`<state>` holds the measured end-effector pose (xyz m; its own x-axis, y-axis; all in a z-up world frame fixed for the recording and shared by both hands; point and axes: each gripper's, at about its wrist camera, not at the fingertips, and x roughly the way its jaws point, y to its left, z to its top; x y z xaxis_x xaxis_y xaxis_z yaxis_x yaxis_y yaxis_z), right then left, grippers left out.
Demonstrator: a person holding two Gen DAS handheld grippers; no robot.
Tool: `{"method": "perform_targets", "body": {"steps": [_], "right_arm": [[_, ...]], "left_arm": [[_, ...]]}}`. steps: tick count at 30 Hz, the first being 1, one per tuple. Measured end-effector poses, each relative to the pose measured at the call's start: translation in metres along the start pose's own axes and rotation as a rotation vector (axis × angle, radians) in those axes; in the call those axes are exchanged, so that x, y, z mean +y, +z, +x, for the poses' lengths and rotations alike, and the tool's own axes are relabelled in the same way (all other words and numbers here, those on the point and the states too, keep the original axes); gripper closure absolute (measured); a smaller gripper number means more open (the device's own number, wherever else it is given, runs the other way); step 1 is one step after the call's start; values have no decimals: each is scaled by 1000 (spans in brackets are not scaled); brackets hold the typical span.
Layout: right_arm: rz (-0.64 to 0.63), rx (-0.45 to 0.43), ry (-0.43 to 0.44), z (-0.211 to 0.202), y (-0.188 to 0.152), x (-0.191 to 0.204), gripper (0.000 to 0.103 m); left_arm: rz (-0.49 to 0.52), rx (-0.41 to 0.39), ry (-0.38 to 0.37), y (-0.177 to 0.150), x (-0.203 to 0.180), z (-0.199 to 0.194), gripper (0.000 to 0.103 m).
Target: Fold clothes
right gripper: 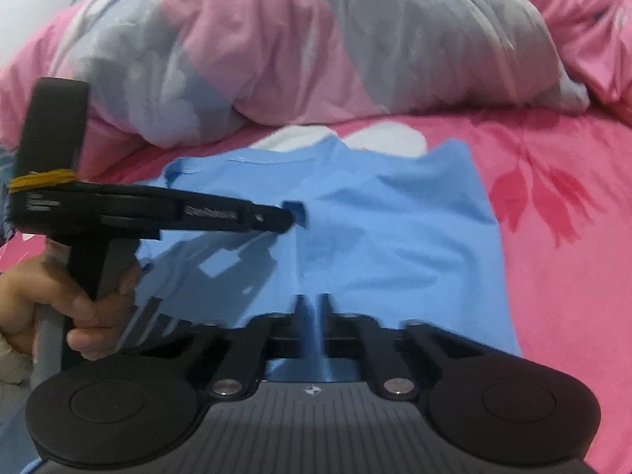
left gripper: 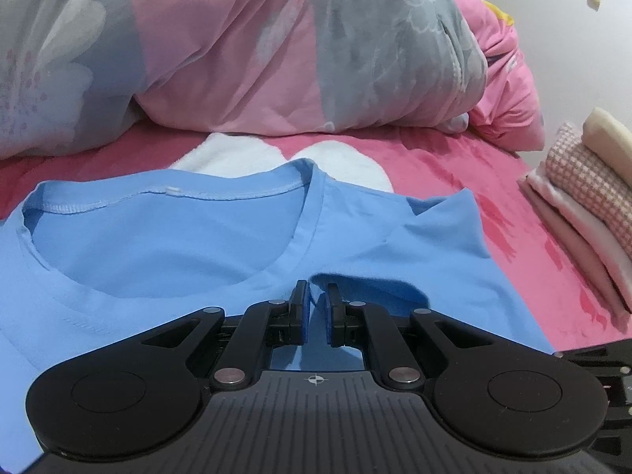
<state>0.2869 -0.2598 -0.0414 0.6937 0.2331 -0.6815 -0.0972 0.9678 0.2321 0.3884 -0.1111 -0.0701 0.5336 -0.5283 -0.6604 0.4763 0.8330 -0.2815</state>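
Two grippers pinch the light blue T-shirt [right gripper: 395, 237], which lies on the pink bedsheet [left gripper: 454, 166] in front of the bunched pink and grey quilt [left gripper: 237, 47]. In the left wrist view, the left gripper [left gripper: 316, 308] has its fingers nearly together with a raised fold of the fabric caught between the pads, just below the neckline [left gripper: 304, 213]. In the blurred right wrist view, the right gripper [right gripper: 314, 308] is pressed together on a ridge of the shirt nearer the hem.

Both pinches sit along one line, so I judge a lengthwise fold is in hand. To do it well, lift both ends evenly, keep the cloth taut between them, and carry it across until the edges meet. A stack of folded clothes [left gripper: 584, 205] waits beside.
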Motion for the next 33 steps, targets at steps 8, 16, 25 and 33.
{"method": "perform_targets", "body": {"steps": [8,16,25,33], "right_arm": [[2,2,57,-13,-7,-3,103],[-13,28,118,-22,-11,-3,80],[-216,-1,42,-66,-23,10,60],[-347,29,-7,-48,-37,25,62]], "left_arm": [[-105,10,-76,1,19,-4,97],[-377,-13,-229,5,52,-15,97],[-387,38,-206,16,39,11,74],[-378,22,-169,15,37,9,74]]}}
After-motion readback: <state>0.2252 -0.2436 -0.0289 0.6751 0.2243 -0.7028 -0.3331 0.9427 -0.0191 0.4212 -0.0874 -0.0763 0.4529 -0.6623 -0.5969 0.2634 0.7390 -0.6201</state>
